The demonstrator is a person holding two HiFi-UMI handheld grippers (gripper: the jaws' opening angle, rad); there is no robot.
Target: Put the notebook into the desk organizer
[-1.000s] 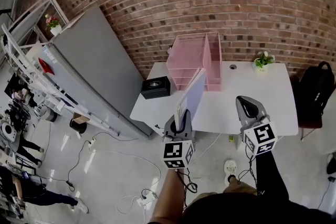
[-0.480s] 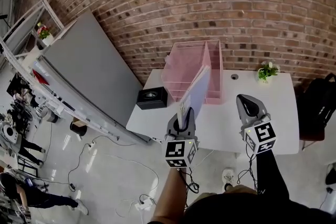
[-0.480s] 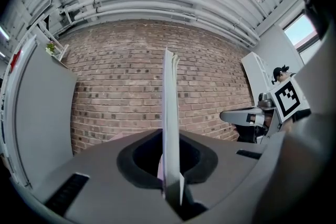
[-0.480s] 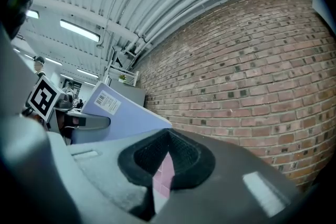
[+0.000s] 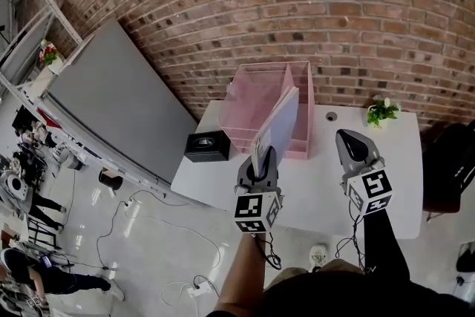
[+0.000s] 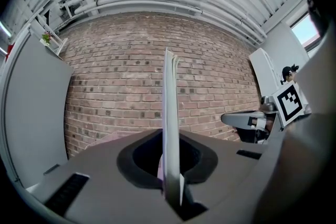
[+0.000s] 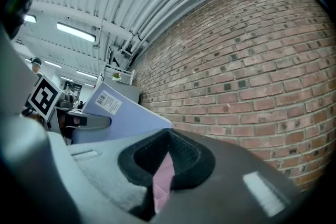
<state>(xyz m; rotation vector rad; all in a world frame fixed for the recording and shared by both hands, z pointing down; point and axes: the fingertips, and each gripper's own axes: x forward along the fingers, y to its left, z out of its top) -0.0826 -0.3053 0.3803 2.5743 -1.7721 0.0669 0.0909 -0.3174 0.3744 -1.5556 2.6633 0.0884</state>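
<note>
Here, left hand-held gripper (image 5: 259,162) clamps the notebook (image 5: 277,128) edge-up (long axis toward organizer (image 5: 252,94)).

The notebook (image 5: 278,126) has a matt lavender cover over paper pages. The desk organizer (image 5: 256,96) is smooth, translucent pink plastic. The table (image 5: 326,174) top is smooth white. The wall (image 5: 312,4) is rough, matt brick.

The head view looks steeply down from high above onto the white rectangular tabletop (image 5: 334,167) against the red brick wall (image 5: 297,4). Each gripper view sits close behind its own jaws, tilted up at that wall. All three views share the thin lavender notebook (image 5: 278,126), edge-on in the left gripper view.
</note>
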